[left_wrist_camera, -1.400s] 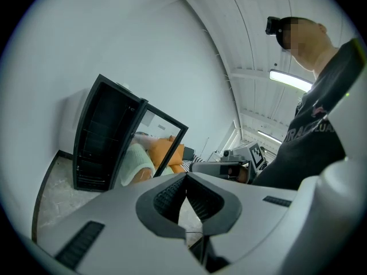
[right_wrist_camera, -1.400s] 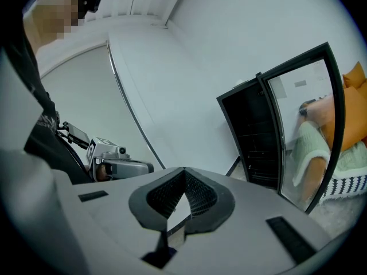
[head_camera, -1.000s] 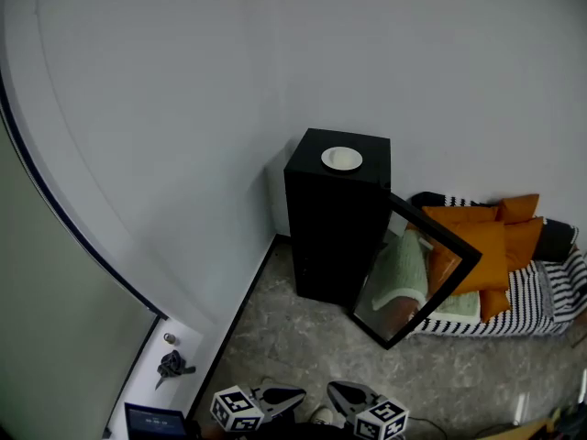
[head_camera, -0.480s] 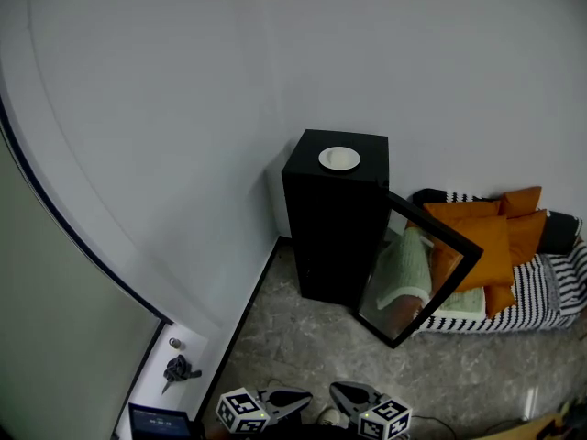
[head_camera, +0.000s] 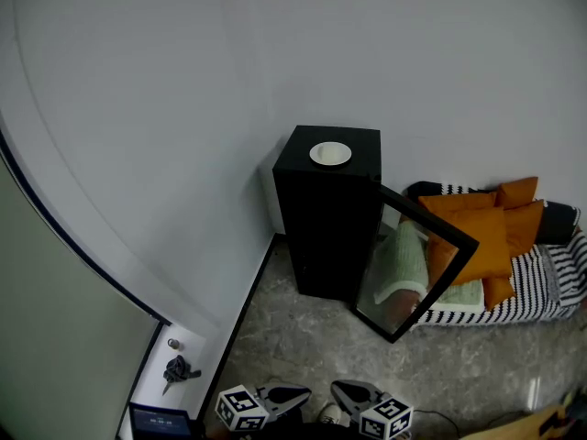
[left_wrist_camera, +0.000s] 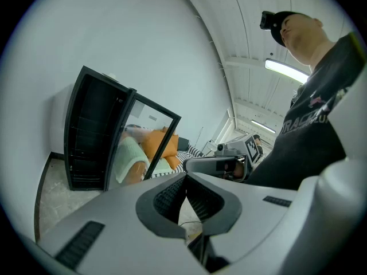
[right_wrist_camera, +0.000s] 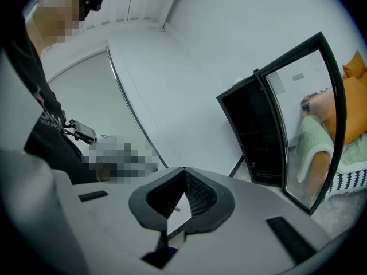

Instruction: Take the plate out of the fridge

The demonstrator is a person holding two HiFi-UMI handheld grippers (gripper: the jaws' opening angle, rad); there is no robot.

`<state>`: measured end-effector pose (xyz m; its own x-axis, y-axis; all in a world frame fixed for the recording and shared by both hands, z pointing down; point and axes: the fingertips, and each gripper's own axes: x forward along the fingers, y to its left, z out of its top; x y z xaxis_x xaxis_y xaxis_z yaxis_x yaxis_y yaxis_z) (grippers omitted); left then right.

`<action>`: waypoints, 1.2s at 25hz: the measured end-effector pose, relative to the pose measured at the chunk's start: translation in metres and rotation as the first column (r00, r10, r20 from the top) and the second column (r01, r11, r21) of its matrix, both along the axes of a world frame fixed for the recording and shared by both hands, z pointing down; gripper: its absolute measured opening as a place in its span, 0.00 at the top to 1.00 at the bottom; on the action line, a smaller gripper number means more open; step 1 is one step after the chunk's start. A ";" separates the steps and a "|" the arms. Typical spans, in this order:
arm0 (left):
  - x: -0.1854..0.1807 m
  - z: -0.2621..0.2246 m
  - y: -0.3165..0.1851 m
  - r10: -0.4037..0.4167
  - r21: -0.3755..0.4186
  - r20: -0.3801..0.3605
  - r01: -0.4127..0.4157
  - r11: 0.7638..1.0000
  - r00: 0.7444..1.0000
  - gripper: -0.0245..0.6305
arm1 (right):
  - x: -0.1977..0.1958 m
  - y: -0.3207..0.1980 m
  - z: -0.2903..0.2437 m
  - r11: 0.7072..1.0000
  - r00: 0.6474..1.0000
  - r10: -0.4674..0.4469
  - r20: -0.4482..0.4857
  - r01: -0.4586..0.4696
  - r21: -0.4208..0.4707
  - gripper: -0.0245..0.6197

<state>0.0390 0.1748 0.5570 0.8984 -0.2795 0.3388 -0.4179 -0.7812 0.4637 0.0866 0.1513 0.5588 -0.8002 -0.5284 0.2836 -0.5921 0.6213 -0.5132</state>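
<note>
A small white plate sits on top of the tall black fridge, which stands against the wall. The fridge's glass door hangs open to the right. In the left gripper view the fridge shows dark shelves, and no plate is seen inside. My left gripper and right gripper are low at the near edge, far from the fridge. Both are shut with nothing between the jaws. The left gripper's tips meet, and the right gripper's tips also meet.
Orange cushions, a green cloth and striped bedding lie right of the fridge, behind the open door. At the lower left a white ledge carries a small dark object. Marbled floor lies between me and the fridge.
The head view has shifted slightly, so the fridge and plate sit a little further left and higher. Both grippers stay where they were, still shut.
</note>
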 end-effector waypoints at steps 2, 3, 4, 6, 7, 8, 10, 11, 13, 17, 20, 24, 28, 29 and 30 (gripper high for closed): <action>0.002 0.002 0.001 0.010 -0.002 -0.002 -0.010 1.000 1.000 0.96 | 0.002 0.001 0.001 1.000 1.000 0.005 -0.005 -0.005 0.001 0.95; 0.003 0.002 0.001 0.014 -0.002 -0.003 -0.014 1.000 1.000 0.96 | 0.002 0.002 0.001 1.000 1.000 0.007 -0.006 -0.007 0.003 0.95; 0.003 0.002 0.001 0.018 -0.002 -0.003 -0.018 1.000 1.000 0.96 | 0.002 0.002 0.001 1.000 1.000 0.009 -0.008 -0.009 0.004 0.95; 0.004 0.001 0.002 0.021 -0.003 -0.004 -0.021 1.000 1.000 0.96 | 0.002 0.003 0.000 1.000 1.000 0.013 -0.008 -0.013 0.004 0.95; 0.003 0.001 0.002 0.021 0.001 -0.003 -0.021 1.000 1.000 0.96 | 0.003 0.003 0.000 1.000 1.000 0.015 -0.008 -0.015 0.005 0.95; 0.003 0.001 0.002 0.019 0.007 0.000 -0.019 1.000 1.000 0.96 | 0.003 0.003 0.000 1.000 1.000 0.016 -0.007 -0.016 0.007 0.95; 0.000 0.001 0.003 0.014 0.010 0.004 -0.014 1.000 1.000 0.96 | 0.002 0.004 -0.001 1.000 1.000 0.017 -0.005 -0.017 0.009 0.95; -0.001 0.000 0.004 0.008 0.012 0.003 -0.008 1.000 1.000 0.96 | 0.001 0.004 -0.002 1.000 1.000 0.014 -0.004 -0.014 0.011 0.95; -0.004 -0.001 0.004 -0.003 0.019 0.002 0.003 1.000 1.000 0.96 | -0.004 0.005 -0.003 1.000 1.000 0.001 -0.006 -0.001 0.016 0.95; -0.012 0.001 0.006 -0.017 0.014 0.002 0.017 1.000 1.000 0.96 | -0.012 0.005 -0.004 0.999 1.000 -0.019 -0.016 0.019 0.028 0.95; -0.015 0.000 0.005 -0.029 0.017 -0.006 0.030 0.999 1.000 0.96 | -0.016 0.005 -0.004 0.999 0.999 -0.031 -0.018 0.031 0.038 0.95; -0.017 0.000 0.007 -0.036 0.023 -0.009 0.036 0.999 0.999 0.96 | -0.019 0.006 -0.005 0.998 0.999 -0.042 -0.026 0.043 0.045 0.95; -0.019 -0.002 0.005 -0.036 0.024 -0.004 0.036 0.999 0.999 0.96 | -0.020 0.005 -0.006 0.998 0.999 -0.041 -0.027 0.043 0.045 0.95; -0.019 -0.002 0.005 -0.037 0.023 -0.004 0.037 0.999 0.999 0.96 | -0.021 0.005 -0.007 0.998 0.999 -0.041 -0.027 0.042 0.045 0.95; -0.020 -0.002 0.006 -0.037 0.022 -0.004 0.037 0.999 0.999 0.96 | -0.021 0.006 -0.007 0.998 0.999 -0.041 -0.028 0.042 0.045 0.95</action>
<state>0.0195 0.1807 0.5546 0.8886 -0.3196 0.3289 -0.4448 -0.7754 0.4483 0.0660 0.1570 0.5522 -0.8140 -0.5078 0.2820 -0.5787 0.6679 -0.4680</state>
